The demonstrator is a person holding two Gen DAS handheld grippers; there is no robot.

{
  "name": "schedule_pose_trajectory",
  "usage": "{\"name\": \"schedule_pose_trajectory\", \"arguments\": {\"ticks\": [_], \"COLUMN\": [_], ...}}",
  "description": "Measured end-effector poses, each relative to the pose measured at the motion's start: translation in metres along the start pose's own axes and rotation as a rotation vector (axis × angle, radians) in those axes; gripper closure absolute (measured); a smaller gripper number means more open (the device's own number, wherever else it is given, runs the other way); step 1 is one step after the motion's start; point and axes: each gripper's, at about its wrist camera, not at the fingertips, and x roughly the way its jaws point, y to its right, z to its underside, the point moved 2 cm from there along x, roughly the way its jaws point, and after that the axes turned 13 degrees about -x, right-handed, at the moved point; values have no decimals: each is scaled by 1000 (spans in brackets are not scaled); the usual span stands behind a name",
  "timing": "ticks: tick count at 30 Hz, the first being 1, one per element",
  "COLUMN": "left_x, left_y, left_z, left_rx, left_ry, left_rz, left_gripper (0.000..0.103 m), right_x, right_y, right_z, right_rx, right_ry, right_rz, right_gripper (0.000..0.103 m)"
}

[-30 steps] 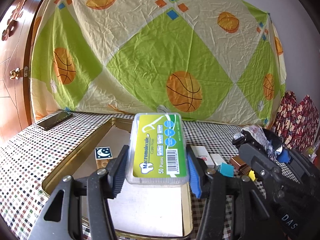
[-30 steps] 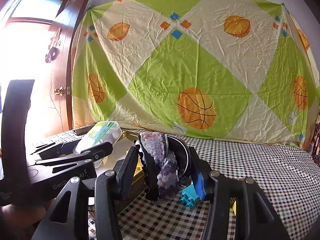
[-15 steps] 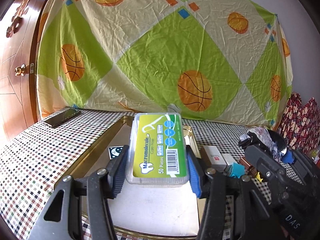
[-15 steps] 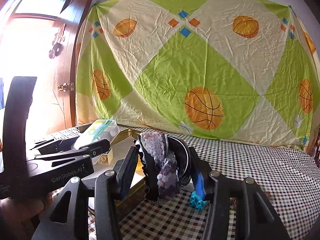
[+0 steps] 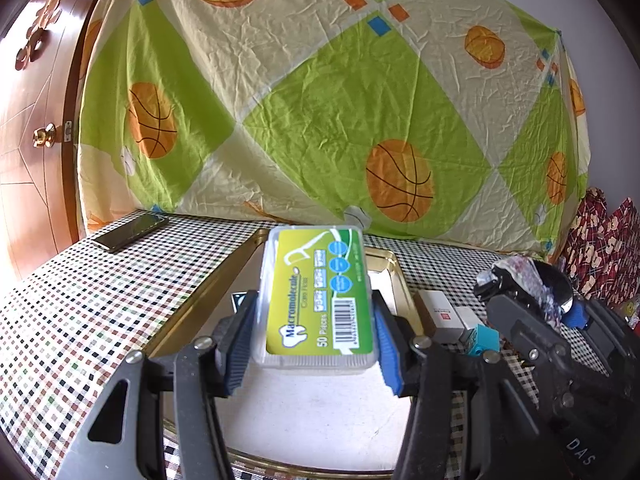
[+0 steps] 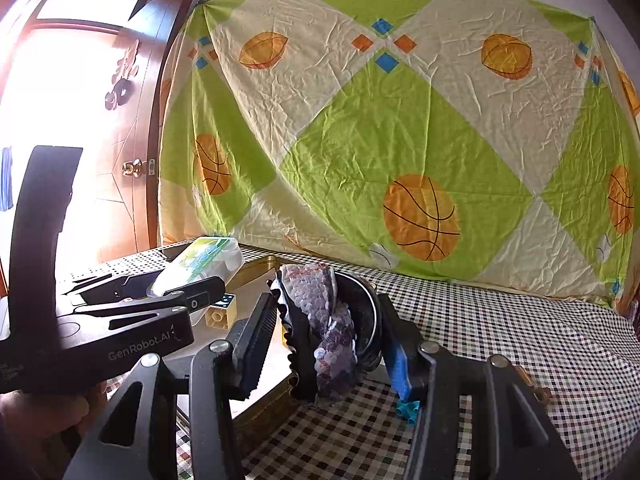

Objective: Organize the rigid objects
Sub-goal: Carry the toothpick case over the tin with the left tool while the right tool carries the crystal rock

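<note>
While over the tray (image 5: 400, 280) | left gripper (image 5: 316, 344) clamps floss box (image 5: 318, 300) | right gripper (image 6: 328, 336) pinches sequined pouch (image 6: 320, 312)

A wrinkled basketball-print sheet (image 5: 320, 112) hangs behind the checkered tablecloth (image 6: 500, 340), beside a brown wooden door (image 5: 32, 128).

Green-labelled clear floss box (image 5: 316, 300) held above gold tray (image 5: 192, 308), sequinned pouch (image 6: 324, 320) upright

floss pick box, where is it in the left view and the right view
Left wrist view: the floss pick box is centre frame, clamped in the left claw above the gold tray.
Right wrist view: the box is at mid left, held over the table.
Shared landmark: the gold tray.
</note>
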Motion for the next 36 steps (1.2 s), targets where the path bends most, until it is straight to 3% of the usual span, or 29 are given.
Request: {"name": "schedule_pose_trajectory", "arguments": {"ticks": [14, 36], "left_x": [-5, -7], "left_y": [-17, -31], "left_z": [-7, -14], "left_rx": [-18, 10], "left_ry": [16, 61], "left_rz": [1, -58], "left_gripper": [50, 50], "right_x": [8, 17], "right_y": [-20, -33], "right_z": [-9, -13], "right_rx": [-23, -12], "right_ry": [11, 15], "right_rz": [-27, -56], "right_gripper": [51, 51]}}
